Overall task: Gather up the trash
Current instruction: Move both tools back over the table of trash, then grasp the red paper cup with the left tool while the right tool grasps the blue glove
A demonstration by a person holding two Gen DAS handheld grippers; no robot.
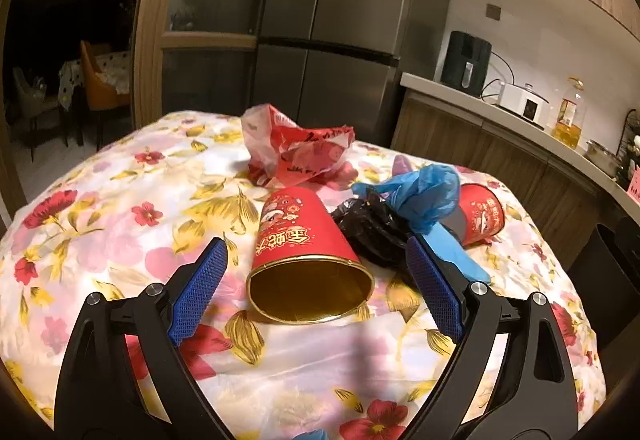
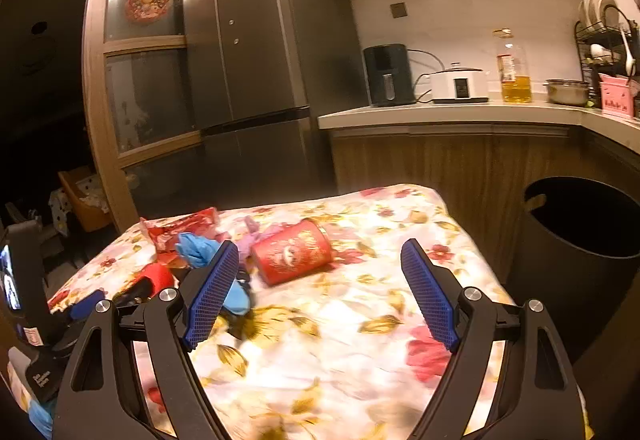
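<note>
Cup [image 1: 306,240] sideways, mouth twd cam.

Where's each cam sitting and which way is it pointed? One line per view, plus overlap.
Left wrist: on the left gripper, aimed slightly down at the nearest tipped red cup; both blue fingers show, open.
Right wrist: on the right gripper, facing the floral table, counter behind, black bin at right; own fingers open, the other handheld rig at left edge.
Shared: far red cup, blue bag, fridge.

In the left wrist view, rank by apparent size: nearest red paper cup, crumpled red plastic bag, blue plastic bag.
1. Nearest red paper cup, helped by nearness.
2. Crumpled red plastic bag.
3. Blue plastic bag.
</note>
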